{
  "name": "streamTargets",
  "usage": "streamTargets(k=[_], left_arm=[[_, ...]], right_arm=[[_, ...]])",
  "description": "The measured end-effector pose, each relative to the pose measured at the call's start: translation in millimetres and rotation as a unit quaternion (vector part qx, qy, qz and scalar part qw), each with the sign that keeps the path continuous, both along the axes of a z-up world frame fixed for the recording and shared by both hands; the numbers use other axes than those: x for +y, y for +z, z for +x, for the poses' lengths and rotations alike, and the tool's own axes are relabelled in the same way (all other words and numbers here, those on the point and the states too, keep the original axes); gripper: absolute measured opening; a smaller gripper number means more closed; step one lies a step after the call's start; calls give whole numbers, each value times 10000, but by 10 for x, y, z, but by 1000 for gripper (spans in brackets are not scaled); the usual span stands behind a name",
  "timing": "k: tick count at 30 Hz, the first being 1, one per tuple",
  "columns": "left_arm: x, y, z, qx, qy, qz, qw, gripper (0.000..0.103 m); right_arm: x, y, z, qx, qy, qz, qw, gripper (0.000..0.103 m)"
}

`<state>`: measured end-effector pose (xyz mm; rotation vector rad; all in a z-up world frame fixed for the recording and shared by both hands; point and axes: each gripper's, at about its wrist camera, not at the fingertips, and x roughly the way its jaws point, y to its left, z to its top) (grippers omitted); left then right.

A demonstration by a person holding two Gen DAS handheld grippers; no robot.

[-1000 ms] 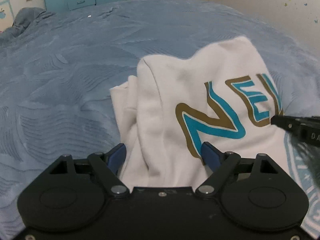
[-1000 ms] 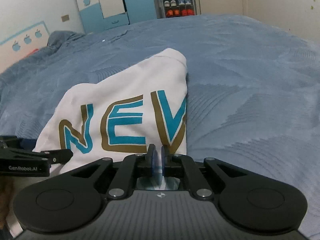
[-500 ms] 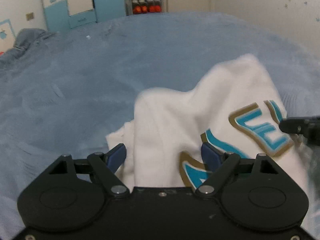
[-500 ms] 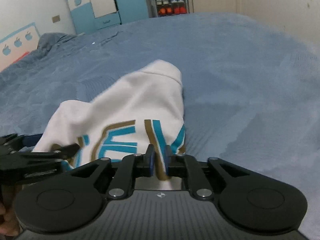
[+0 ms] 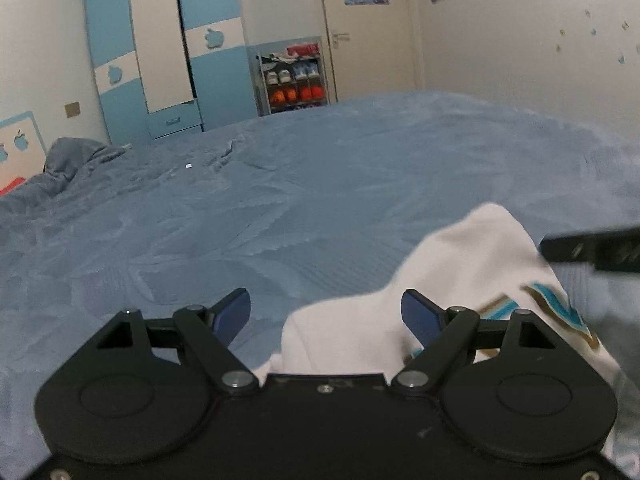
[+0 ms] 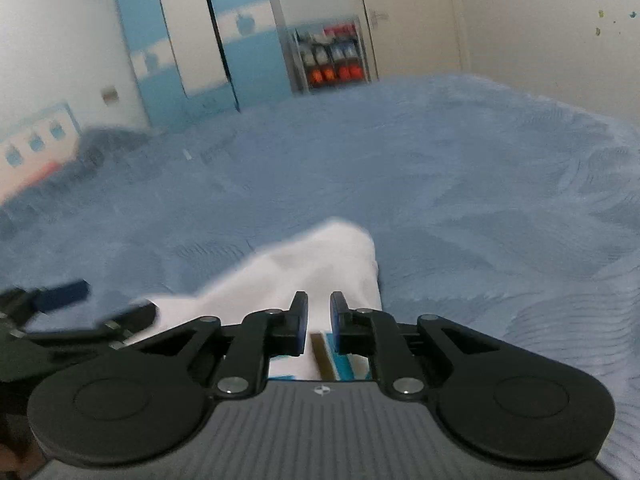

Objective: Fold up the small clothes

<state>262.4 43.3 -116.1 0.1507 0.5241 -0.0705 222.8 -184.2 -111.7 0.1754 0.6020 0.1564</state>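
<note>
— What is changed since a second ago?
— The white sweatshirt (image 5: 460, 280) has been lifted; right gripper (image 6: 319, 320) jaws, parted slightly, straddle it; left gripper (image 5: 326, 312) jaws are spread wide.
— Room?
— The blue bed (image 5: 280, 200) is seen bare toward its far edge.

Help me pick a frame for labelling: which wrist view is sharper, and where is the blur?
Left wrist view is sharper: wardrobe and bedspread crisp, only the white garment smeared. Right wrist view is motion-blurred throughout, its own right gripper excepted; both bend straight lines, fisheye.
</note>
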Motion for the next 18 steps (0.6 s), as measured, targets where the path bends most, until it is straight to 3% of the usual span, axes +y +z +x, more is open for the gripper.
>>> streamTargets(k=[1, 3, 5, 8, 11, 13, 15, 16, 18], left_arm=[[9, -107, 83, 143, 41, -10, 9999, 85], [17, -479, 309, 742, 135, 12, 9971, 88], [178, -601, 314, 707, 242, -588, 9955, 88], [151, -446, 305, 725, 272, -468, 9959, 88], [32, -231, 213, 236, 298, -57, 9993, 85], [2, -139, 230, 24, 215, -97, 9997, 85], [19, -133, 342, 63, 203, -230, 9995, 85], [6, -234, 443, 218, 216, -188, 9994, 85], [-9, -577, 702, 945, 318, -72, 9950, 89]], right_arm=[[36, -197, 125, 296, -7, -140, 9995, 13], [-18, -459, 180, 363, -37, 137, 9992, 12], [-32, -439, 171, 379, -37, 174, 9991, 12], [16, -271, 119, 346, -20, -82, 9994, 13], [18, -76, 108, 100, -122, 10, 9999, 21], [62, -79, 208, 65, -169, -53, 9998, 23], [125, -179, 399, 154, -177, -333, 9992, 24], [131, -292, 498, 364, -111, -405, 9985, 24], [74, -441, 570, 536, -76, -241, 9982, 24]])
